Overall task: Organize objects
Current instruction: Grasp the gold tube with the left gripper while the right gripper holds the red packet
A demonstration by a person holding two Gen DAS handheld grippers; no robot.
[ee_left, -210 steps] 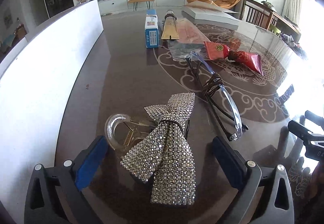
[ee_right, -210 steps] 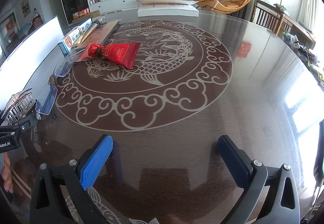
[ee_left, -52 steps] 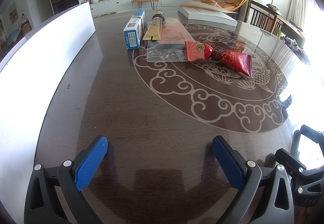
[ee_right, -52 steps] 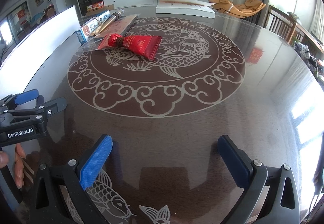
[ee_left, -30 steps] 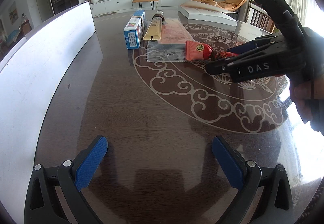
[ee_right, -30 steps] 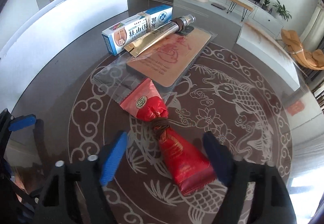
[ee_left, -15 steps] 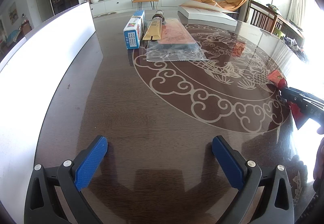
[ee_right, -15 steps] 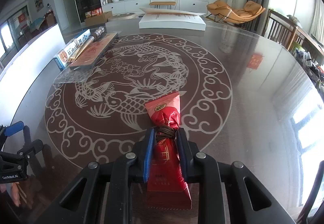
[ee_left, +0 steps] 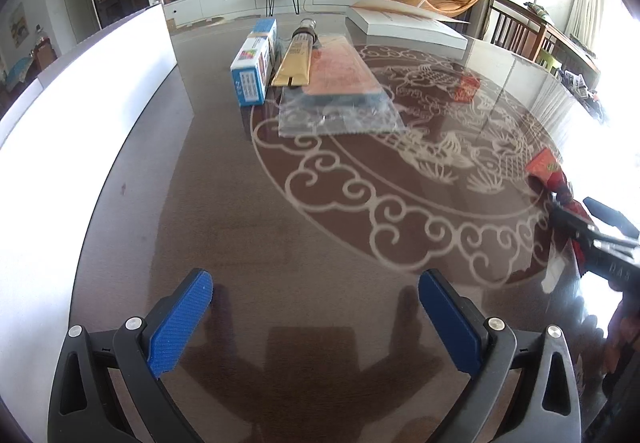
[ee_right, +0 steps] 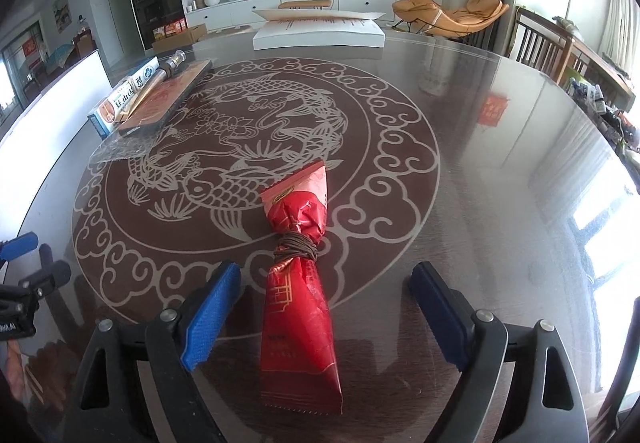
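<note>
Letting go cleanly matters here: I'd lift my right gripper (ee_right: 324,307) straight back so neither pad drags the red foil packet tied with brown cord (ee_right: 300,275), lying flat on the dark patterned glass table (ee_right: 480,203) between jaws that have just been opening. It tilts steeply down; my left gripper (ee_left: 316,319) hovers apart, empty.

Ahead of the left gripper (ee_left: 316,309), the red packet (ee_left: 554,179) is half hidden behind the right gripper (ee_left: 592,221), itself cut off by the frame edge.
</note>
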